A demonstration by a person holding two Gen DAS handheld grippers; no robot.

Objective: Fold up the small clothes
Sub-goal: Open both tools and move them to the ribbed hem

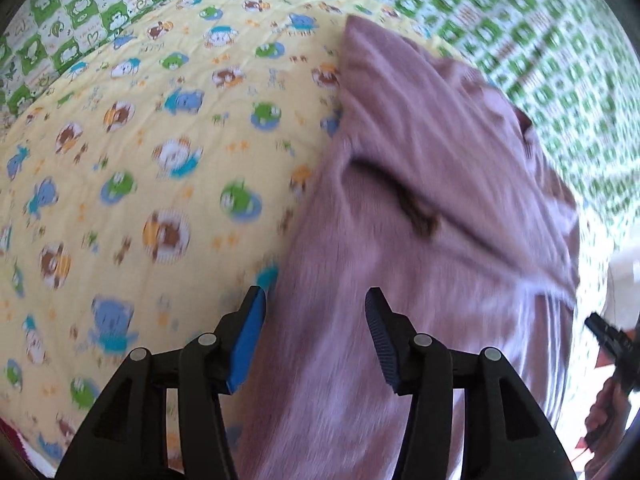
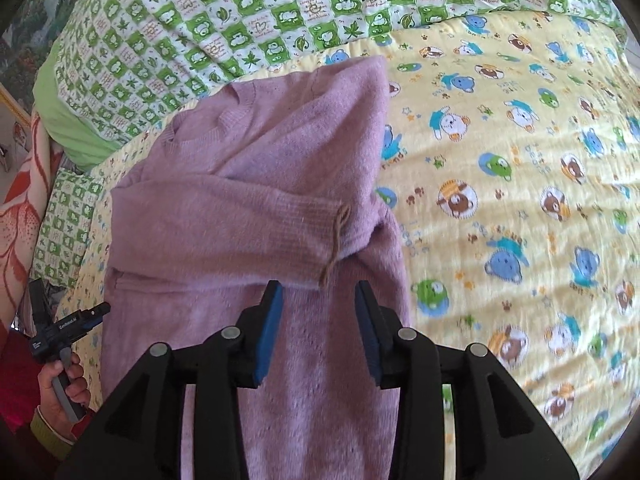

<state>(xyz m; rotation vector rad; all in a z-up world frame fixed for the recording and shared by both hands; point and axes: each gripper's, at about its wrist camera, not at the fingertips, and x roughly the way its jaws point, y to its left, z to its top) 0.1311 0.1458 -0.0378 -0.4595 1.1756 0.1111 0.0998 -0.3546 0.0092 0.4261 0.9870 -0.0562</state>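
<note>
A small mauve knitted sweater (image 2: 248,208) lies flat on a yellow bear-print quilt (image 2: 520,200). Both sleeves are folded across its chest, and one ribbed cuff (image 2: 320,236) with a brown edge lies on top. My right gripper (image 2: 319,292) hovers above the sweater's lower body, open, with nothing between its blue pads. In the left wrist view the same sweater (image 1: 420,220) fills the right half, blurred. My left gripper (image 1: 316,300) stands open over the sweater's edge, holding nothing. The other gripper (image 1: 612,336) shows at the right edge there.
A green and white checked quilt (image 2: 280,8) covers the bed beyond the yellow one. A person's hand (image 2: 64,384) holds the left gripper's handle (image 2: 60,332) at the lower left of the right wrist view. An orange-patterned cloth (image 2: 20,208) lies at the far left.
</note>
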